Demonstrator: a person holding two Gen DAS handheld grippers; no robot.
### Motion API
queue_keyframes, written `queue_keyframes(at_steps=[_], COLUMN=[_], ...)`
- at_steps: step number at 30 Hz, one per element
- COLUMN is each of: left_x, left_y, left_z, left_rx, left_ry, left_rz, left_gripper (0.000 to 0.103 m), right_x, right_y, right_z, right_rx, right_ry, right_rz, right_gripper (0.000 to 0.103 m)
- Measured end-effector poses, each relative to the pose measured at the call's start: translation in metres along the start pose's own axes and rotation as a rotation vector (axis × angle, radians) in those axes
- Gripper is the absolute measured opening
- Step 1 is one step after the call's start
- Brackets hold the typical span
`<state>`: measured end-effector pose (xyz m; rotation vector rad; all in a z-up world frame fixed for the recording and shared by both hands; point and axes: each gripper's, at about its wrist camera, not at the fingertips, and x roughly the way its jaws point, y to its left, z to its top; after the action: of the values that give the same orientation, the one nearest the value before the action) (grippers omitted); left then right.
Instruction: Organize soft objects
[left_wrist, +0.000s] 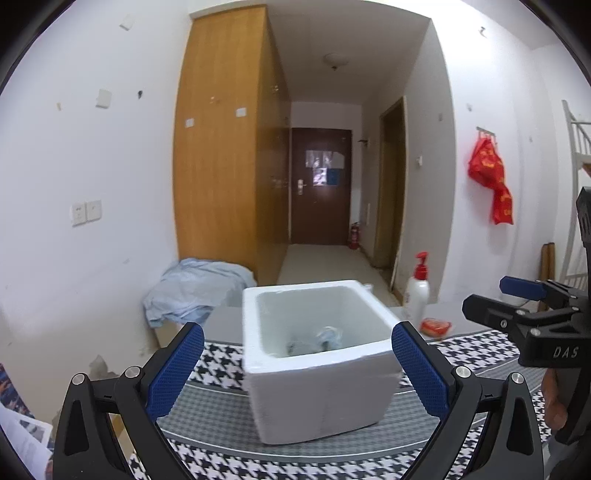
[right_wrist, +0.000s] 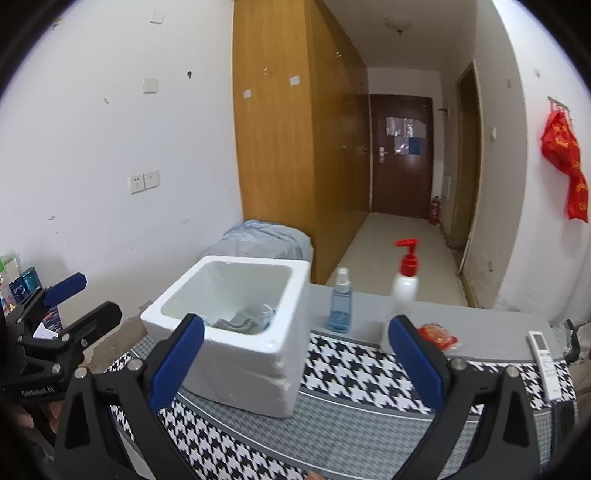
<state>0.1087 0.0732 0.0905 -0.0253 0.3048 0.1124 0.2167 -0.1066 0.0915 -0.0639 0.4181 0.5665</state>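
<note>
A white foam box (left_wrist: 325, 391) stands on a black-and-white houndstooth cloth (left_wrist: 229, 373) on the table. Grey and pale blue soft items (left_wrist: 314, 341) lie at its bottom; the right wrist view shows them too, as soft items (right_wrist: 243, 319) inside the foam box (right_wrist: 243, 373). My left gripper (left_wrist: 297, 369) is open just in front of the box, its blue pads apart and touching nothing. My right gripper (right_wrist: 297, 354) is open as well, to the right of the box and short of it, with nothing held. Each gripper shows at the edge of the other's view.
Behind the cloth stand a blue spray bottle (right_wrist: 340, 301) and a white pump bottle (right_wrist: 404, 280) with a red top. A red packet (right_wrist: 437, 336) and a white remote (right_wrist: 543, 354) lie to the right. A pale blue fabric bundle (left_wrist: 195, 291) sits against the wardrobe.
</note>
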Motion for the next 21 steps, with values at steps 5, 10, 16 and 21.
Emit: queue_keyframes(at_steps=[5,10,16,21], left_x=[-0.009,-0.024,-0.049,-0.059], left_y=[-0.016,-0.028,-0.045,-0.049], left_z=[0.002,-0.001,-0.016,-0.031], left_rx=[0.011,0.028,0.067,0.042], left_ry=[-0.012,-0.052,-0.11,-0.125], left_rz=[-0.016,-0.014,-0.044,-0.049], left_gripper=[0.102,0.102,0.102,0.102], right_x=[-0.02,-0.039,-0.068,-0.08], right_y=[-0.011,-0.016,-0.02,-0.021], right_z=[-0.009,-0.017,-0.039,-0.062], right_rx=[0.011,0.011,-0.012,0.028], right_ry=[-0.021,-0.051,-0.126,-0.137], right_rz=[-0.011,-0.021,-0.046,-0.03], right_gripper=[0.102,0.102,0.102,0.102])
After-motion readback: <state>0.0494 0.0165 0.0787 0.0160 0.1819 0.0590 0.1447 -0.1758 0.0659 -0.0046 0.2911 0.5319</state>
